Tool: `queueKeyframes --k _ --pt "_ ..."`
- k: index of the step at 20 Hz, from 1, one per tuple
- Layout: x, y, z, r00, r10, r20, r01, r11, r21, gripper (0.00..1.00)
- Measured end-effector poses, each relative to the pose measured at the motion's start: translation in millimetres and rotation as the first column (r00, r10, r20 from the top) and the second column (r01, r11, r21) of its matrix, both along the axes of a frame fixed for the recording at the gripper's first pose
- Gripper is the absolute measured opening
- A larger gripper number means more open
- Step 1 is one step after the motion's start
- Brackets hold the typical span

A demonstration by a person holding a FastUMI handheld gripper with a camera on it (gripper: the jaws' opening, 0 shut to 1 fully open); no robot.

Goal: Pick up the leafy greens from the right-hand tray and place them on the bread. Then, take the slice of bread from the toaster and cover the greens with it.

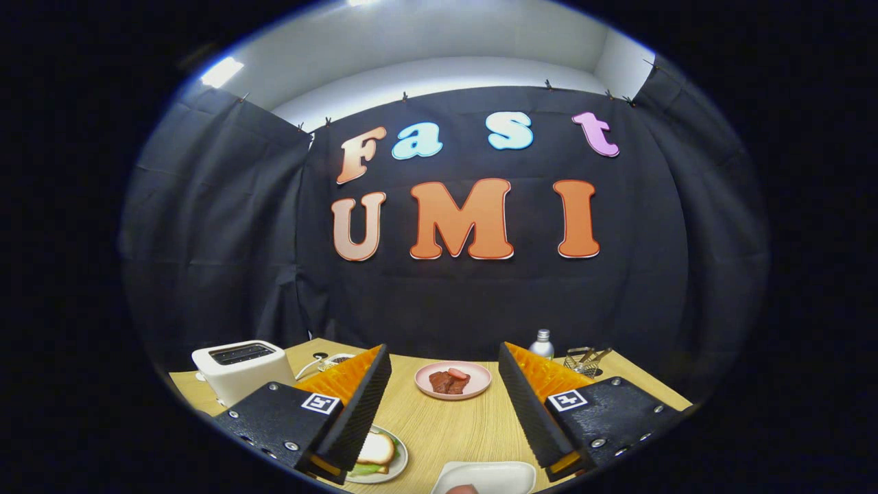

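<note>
On the wooden table (446, 425), my gripper (446, 412) hangs with its fingers spread wide, nothing held, bare tabletop between them. Near left, half hidden behind my left finger (357, 405), a plate (398, 463) holds a sandwich: top slice of bread (377, 449) lying over leafy greens (363, 470) that peek out green at the near edge; the lower bread I can't make out. Far left sits a white toaster (236, 367), slots dark, contents impossible to tell from this angle, cord trailing right behind my finger. Beyond the fingers, centred, a pink plate (453, 381) carries dark meat pieces and a reddish sausage-like bit. Near right, between the fingers and close in, a white tray (487, 477), cut off at the bottom, with a small pinkish thing at its near rim, too clipped to identify. Far right, a small bottle (542, 344) with a pale cap stands partly behind my right finger (542, 405), beside a wire rack (586, 360) that is hard to read.
</note>
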State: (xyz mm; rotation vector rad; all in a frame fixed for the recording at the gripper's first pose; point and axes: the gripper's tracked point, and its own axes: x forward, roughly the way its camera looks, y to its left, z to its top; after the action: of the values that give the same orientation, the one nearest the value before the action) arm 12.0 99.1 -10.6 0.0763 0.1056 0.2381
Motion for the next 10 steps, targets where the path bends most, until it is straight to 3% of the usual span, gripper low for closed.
queueKeyframes --k 7,10 --pt "-2.7 -22.7 7.9 0.994 -0.089 0.071 0.087 0.996 0.029 0.96" --pt "-2.2 -32.7 11.5 0.987 -0.114 0.112 0.116 0.993 -0.013 0.96"
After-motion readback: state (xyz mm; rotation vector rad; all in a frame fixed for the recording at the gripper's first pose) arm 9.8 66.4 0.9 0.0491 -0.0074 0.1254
